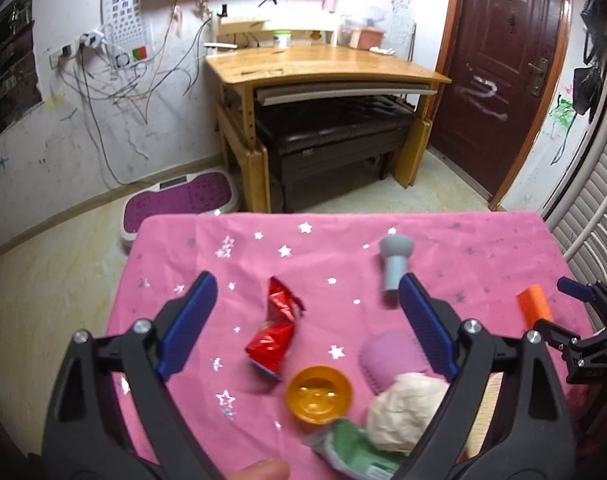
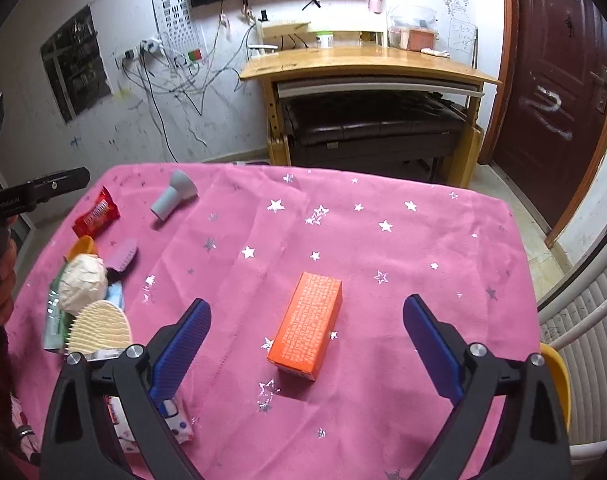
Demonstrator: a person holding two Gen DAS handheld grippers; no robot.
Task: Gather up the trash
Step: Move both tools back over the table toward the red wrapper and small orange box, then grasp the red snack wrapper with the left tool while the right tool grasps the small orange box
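**Both grippers wide open over a littered pink cloth**

In the right wrist view the right gripper [image 2: 307,344] stands with its blue fingers spread wide, empty, framing the orange box [image 2: 308,326] at lower centre. The box lies flat on the pink tablecloth [image 2: 403,248], its long axis running from the lower centre up and slightly right, away from the camera.

In the left wrist view the left gripper [image 1: 307,332] is likewise wide apart and holds nothing. Nearest, at the bottom, lie a green packet [image 1: 355,450] and a crumpled paper ball [image 1: 403,412], touching. Just beyond sits an orange cap [image 1: 318,394], open side up. Farther still, the red wrapper [image 1: 277,326] stretches lengthwise up the frame, twisted at its far end. A grey funnel-shaped piece [image 1: 395,258] lies beyond.
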